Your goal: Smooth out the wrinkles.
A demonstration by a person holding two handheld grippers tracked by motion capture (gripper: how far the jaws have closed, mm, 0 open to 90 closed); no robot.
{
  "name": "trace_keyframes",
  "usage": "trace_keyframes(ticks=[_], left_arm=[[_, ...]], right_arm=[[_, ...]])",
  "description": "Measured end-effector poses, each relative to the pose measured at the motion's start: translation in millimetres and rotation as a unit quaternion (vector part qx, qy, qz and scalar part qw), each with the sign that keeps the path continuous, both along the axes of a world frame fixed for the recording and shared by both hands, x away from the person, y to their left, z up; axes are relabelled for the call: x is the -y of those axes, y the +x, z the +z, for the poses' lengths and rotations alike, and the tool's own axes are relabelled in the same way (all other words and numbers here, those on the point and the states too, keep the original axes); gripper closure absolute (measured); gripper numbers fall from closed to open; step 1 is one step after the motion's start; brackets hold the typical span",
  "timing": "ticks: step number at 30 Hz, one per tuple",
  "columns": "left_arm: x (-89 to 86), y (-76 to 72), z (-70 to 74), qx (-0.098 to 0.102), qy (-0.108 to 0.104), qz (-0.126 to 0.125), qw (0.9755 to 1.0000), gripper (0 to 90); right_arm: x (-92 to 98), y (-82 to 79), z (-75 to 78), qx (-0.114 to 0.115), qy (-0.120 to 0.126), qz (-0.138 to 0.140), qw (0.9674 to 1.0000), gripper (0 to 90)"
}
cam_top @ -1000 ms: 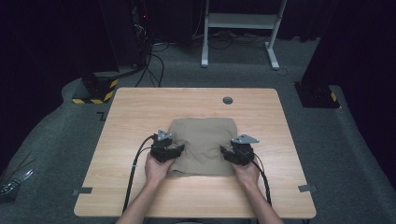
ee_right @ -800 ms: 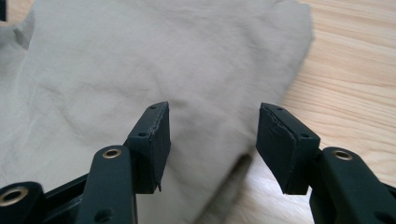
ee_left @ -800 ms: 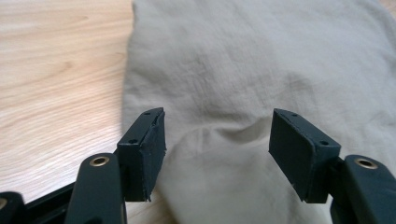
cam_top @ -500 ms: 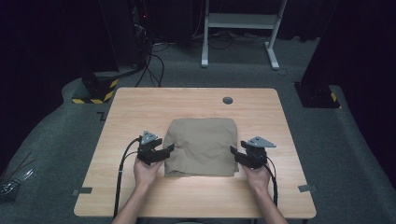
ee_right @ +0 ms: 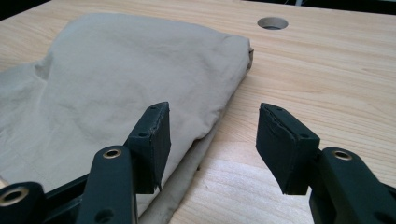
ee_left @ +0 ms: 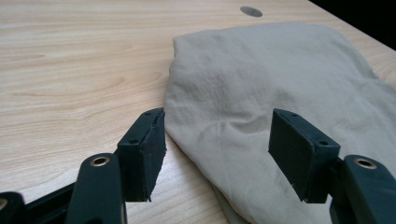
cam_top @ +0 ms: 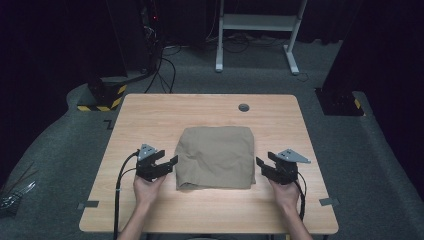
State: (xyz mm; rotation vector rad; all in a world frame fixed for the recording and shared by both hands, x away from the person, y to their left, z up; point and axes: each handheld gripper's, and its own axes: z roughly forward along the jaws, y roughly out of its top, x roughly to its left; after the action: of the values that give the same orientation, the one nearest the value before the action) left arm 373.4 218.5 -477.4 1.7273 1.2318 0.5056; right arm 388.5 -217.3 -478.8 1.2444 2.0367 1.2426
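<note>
Item: cloth [cam_top: 215,156], folded square on table [cam_top: 150,115], seemingly finished. My left gripper [cam_top: 167,163] and right gripper [cam_top: 264,167]: spread, empty, flanking it.

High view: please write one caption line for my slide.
Folded beige cloth lies on a wooden table, with the open left gripper and open right gripper beside its two edges.

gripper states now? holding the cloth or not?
Left gripper: open, empty, at the cloth's left edge.
Right gripper: open, empty, at its right edge.
</note>
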Motion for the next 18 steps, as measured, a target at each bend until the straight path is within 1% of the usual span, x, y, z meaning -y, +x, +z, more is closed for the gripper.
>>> trace_keyframes(ticks=[5, 8, 13, 18], left_arm=[[-4.4, -5.9, 4.6, 0.009, -0.002, 0.003, 1.0, 36.7], [-9.1, -9.6, 5.3, 0.011, -0.004, 0.007, 0.9999, 36.7], [-20.2, -16.2, 6.2, 0.014, -0.006, 0.017, 0.9997, 36.7], [-33.0, -21.5, 7.0, 0.018, -0.007, 0.034, 0.9992, 36.6]], right_arm=[[5.1, -4.1, 3.5, 0.006, 0.003, -0.002, 1.0, 44.8], [9.2, -7.4, 5.3, 0.01, 0.005, -0.005, 0.9999, 44.8], [21.3, -13.4, 8.5, 0.016, 0.012, -0.018, 0.9996, 44.7], [35.3, -18.1, 8.9, 0.016, 0.016, -0.035, 0.9991, 44.7]])
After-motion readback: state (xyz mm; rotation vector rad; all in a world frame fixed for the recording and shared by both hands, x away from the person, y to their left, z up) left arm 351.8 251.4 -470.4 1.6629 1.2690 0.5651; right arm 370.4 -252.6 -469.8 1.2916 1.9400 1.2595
